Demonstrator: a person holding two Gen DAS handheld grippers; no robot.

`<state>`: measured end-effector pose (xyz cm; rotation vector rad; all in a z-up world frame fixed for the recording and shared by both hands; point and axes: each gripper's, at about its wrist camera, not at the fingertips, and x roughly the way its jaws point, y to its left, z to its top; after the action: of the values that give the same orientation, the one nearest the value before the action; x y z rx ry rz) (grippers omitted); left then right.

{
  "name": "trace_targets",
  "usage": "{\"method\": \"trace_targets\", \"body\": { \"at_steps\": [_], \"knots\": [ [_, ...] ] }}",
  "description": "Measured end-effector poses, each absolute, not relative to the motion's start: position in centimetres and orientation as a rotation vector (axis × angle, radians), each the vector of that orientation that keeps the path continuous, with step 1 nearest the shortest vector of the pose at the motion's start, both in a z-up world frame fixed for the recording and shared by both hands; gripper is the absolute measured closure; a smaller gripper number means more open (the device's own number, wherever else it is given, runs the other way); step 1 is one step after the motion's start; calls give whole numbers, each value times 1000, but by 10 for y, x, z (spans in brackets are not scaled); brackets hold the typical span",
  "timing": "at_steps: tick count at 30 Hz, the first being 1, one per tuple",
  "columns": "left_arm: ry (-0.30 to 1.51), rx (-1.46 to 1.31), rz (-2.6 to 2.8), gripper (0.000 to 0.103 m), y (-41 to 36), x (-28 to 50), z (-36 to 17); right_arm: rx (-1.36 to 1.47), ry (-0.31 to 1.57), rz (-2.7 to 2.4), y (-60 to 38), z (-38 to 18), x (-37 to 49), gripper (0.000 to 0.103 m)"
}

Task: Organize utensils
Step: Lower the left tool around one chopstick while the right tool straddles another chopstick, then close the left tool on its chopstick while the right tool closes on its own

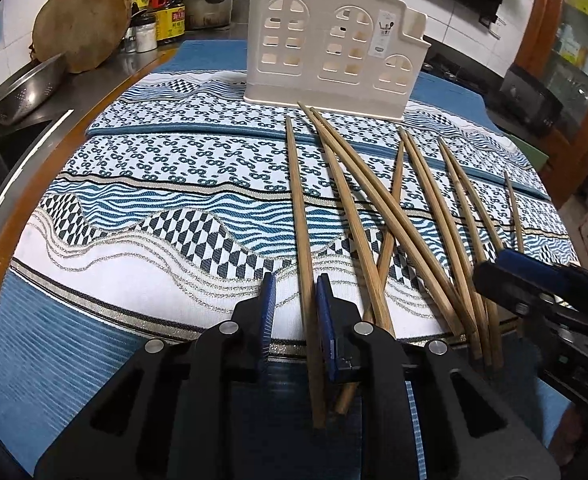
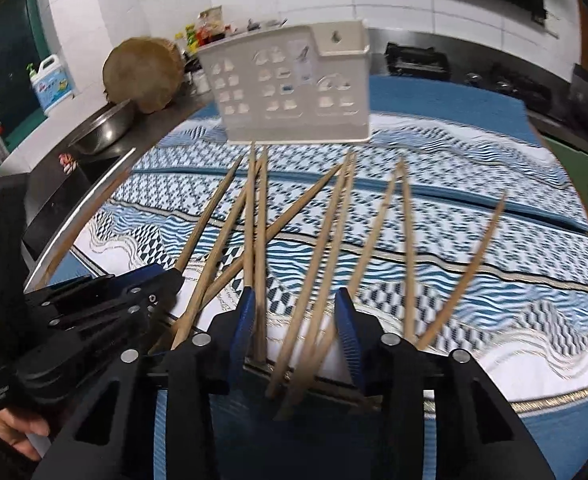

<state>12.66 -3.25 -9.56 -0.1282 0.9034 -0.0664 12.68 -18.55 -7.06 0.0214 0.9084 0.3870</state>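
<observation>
Fingers of my left gripper [image 1: 294, 308] stand narrowly apart around one wooden chopstick [image 1: 300, 216], pads not visibly pressing. Bottle labels upper left: unreadable. Patterned blue-white cloth [image 1: 153, 200] covers the counter. Right view: my right gripper [image 2: 298, 316] straddles several chopsticks [image 2: 326, 240], unclamped; cream holder [image 2: 294, 88] stands upper centre.

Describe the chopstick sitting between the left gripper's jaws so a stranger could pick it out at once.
Start at the white house-shaped utensil holder at the far end of the blue patterned cloth; wooden chopsticks fan out in front of it. The chopstick is the leftmost, running between the left gripper pads. Unlike its crossed or paired neighbours, it lies alone, touching no other stick.
</observation>
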Motion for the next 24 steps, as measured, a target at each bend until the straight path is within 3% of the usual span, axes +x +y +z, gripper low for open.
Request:
{"method": "trace_targets", "body": {
  "at_steps": [2,12,16,24],
  "knots": [
    [905,-130,-77,82,-32,127,-95,14,921,396,-182,-74,132,74],
    [905,-105,-113,82,-28,128,-95,-19,941,435,-167,-83,145,82],
    [902,-88,-114,82,-23,127,-96,-33,953,428,-167,-85,147,93],
    [891,-77,-125,82,-25,123,-96,-76,939,416,-163,-89,145,93]
  ]
}}
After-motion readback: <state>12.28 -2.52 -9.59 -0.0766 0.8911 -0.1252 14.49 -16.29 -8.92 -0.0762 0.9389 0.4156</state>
